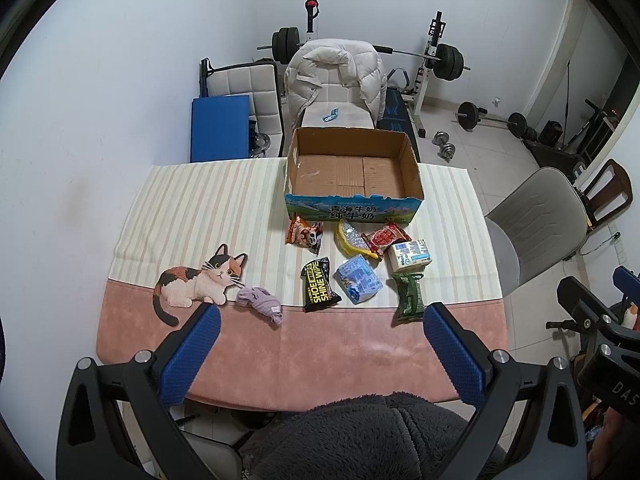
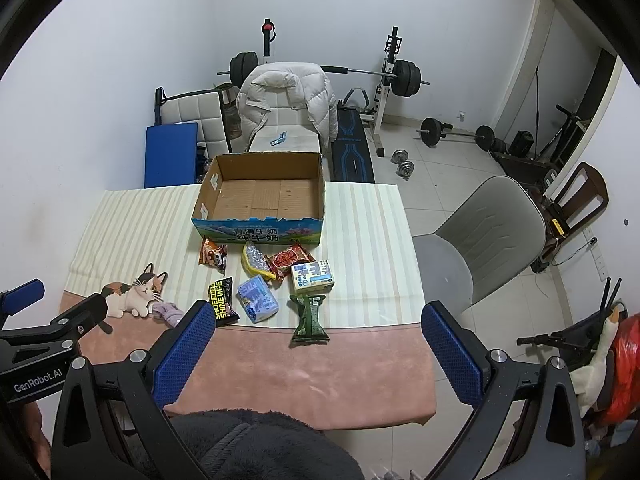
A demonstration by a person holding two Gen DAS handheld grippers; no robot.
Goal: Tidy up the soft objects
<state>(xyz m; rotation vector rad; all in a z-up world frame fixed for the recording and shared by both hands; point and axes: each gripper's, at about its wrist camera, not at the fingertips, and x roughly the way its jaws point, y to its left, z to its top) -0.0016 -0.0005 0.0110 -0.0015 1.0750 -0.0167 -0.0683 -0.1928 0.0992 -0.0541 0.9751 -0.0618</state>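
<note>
An open cardboard box [image 1: 352, 200] [image 2: 258, 232] stands empty at the table's far side. In front of it lie several soft packets: an orange snack bag [image 1: 303, 234], a yellow bag [image 1: 352, 240], a red packet [image 1: 385, 237], a white carton [image 1: 412, 255], a black shoe-wipe pack [image 1: 319, 284] [image 2: 222, 298], a blue tissue pack [image 1: 359, 279] [image 2: 258, 298] and a green packet [image 1: 408, 298] [image 2: 309, 318]. A purple sock [image 1: 259, 301] [image 2: 168, 312] lies left. My left gripper [image 1: 322, 320] and right gripper [image 2: 318, 320] hover open and empty over the table's near edge.
A striped cloth with a pink border and cat print [image 1: 200, 284] covers the table. A grey chair [image 1: 532, 224] [image 2: 488, 240] stands to the right. A chair with a white jacket [image 1: 336, 76] and weight equipment [image 1: 444, 60] stand behind the table.
</note>
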